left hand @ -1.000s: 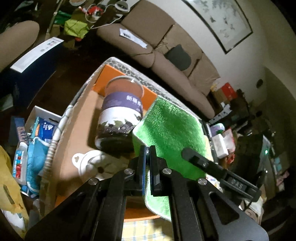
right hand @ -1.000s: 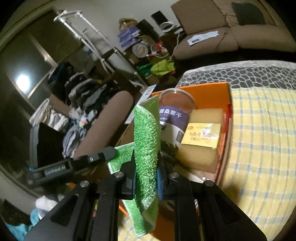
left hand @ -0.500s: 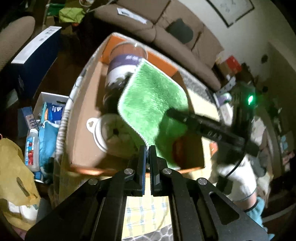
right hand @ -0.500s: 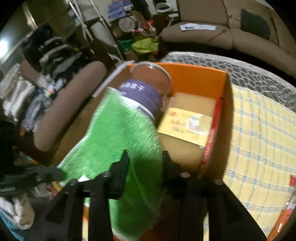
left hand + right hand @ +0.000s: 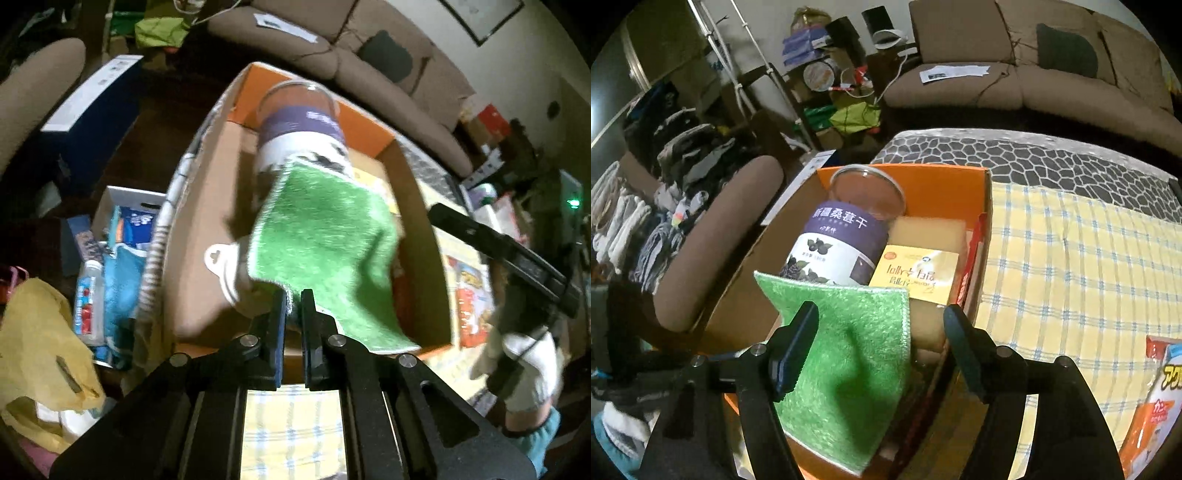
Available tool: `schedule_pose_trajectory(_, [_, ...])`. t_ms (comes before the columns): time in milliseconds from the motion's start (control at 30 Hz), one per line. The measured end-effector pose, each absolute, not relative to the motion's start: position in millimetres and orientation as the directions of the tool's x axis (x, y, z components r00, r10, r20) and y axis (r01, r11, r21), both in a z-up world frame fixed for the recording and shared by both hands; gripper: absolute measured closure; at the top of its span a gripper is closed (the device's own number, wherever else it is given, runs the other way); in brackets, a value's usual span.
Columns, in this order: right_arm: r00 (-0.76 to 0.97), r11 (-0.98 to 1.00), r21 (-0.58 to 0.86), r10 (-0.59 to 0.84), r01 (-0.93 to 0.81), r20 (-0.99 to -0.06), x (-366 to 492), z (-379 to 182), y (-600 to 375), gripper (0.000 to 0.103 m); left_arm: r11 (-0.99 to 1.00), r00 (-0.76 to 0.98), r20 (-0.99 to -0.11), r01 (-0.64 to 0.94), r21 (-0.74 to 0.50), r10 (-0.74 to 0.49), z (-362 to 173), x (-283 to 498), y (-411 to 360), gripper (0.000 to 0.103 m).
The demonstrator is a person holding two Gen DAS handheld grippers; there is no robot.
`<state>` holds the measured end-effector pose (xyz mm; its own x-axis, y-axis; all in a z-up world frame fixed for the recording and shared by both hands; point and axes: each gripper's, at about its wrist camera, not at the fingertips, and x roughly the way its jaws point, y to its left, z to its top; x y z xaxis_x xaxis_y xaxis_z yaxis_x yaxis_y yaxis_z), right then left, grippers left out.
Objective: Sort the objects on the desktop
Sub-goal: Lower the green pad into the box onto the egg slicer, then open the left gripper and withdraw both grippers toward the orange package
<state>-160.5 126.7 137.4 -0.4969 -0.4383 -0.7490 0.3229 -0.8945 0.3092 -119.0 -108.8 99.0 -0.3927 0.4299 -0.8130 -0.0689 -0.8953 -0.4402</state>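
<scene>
Fingers (image 5: 293,308) pinching cloth (image 5: 325,236), jar label (image 5: 842,236) right-view only

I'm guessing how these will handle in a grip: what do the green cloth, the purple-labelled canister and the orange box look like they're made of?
Green cloth: soft, fluffy pile with a pale stitched edge, likely microfibre; it drapes limply.
Purple-labelled canister: printed glossy wrap under a clear, shiny lid that looks plastic; the body material is unclear.
Orange box: cardboard, judging by its thin, flat, folded walls, orange and matte on some faces and plain brown on others.

"新疆桑葚干" on the canister (image 5: 846,236)
</scene>
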Motion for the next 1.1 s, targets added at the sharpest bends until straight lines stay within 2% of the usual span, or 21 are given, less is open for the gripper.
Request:
schedule_pose_trajectory(33, [-0.492, -0.894, 0.308, -0.439, 0.326, -0.752, -161, 136, 125, 0.031, -0.901, -0.39, -0.82, -0.067, -0.428, 0.419, 98, -120, -109, 0.095])
schedule_pose_trajectory(100, [-0.486, -0.892, 0.308, -0.441, 0.332, -0.754, -159, 135, 121, 0.031, -0.917, -0.397, -0.831, -0.077, -0.392, 0.389, 101, -118, -106, 0.075])
schedule_pose_trajectory(133, [-0.482, -0.89, 0.309, -0.444, 0.335, -0.755, -158, 135, 120, 0.031, -0.93, -0.416, -0.836, -0.086, -0.356, 0.359, 105, -116, -104, 0.057])
schedule_pose_trajectory(167, [-0.48, -0.889, 0.307, -0.444, 0.339, -0.756, -157, 135, 119, 0.031, -0.94, -0.437, -0.835, -0.091, -0.33, 0.335, 108, -114, -102, 0.045])
schedule_pose_trajectory(300, [-0.482, -0.888, 0.303, -0.445, 0.345, -0.755, -155, 136, 117, 0.03, -0.932, -0.479, -0.804, -0.1, -0.349, 0.353, 119, -111, -104, 0.04])
schedule_pose_trajectory(467, [-0.484, -0.888, 0.306, -0.447, 0.344, -0.752, -155, 137, 118, 0.022, -0.899, -0.452, -0.788, -0.086, -0.429, 0.419, 115, -118, -104, 0.039])
schedule_pose_trajectory(533, [-0.481, -0.89, 0.297, -0.44, 0.347, -0.758, -154, 136, 116, 0.014, -0.9, -0.448, -0.79, -0.089, -0.426, 0.418, 114, -118, -99, 0.035])
schedule_pose_trajectory(567, [-0.479, -0.892, 0.288, -0.433, 0.348, -0.764, -154, 136, 115, 0.012, -0.903, -0.449, -0.791, -0.093, -0.421, 0.415, 114, -118, -96, 0.029])
schedule_pose_trajectory(633, [-0.481, -0.9, 0.263, -0.412, 0.347, -0.774, -152, 134, 114, 0.0, -0.907, -0.453, -0.792, -0.1, -0.41, 0.408, 115, -118, -93, 0.025])
schedule_pose_trajectory(933, [-0.534, -0.909, 0.271, -0.407, 0.316, -0.741, -142, 147, 133, 0.001, -0.907, -0.473, -0.782, -0.106, -0.407, 0.406, 119, -120, -84, 0.019])
schedule_pose_trajectory(1100, [-0.565, -0.918, 0.305, -0.396, 0.252, -0.724, -131, 158, 160, 0.001, -0.936, -0.51, -0.787, -0.143, -0.322, 0.349, 126, -118, -67, 0.017])
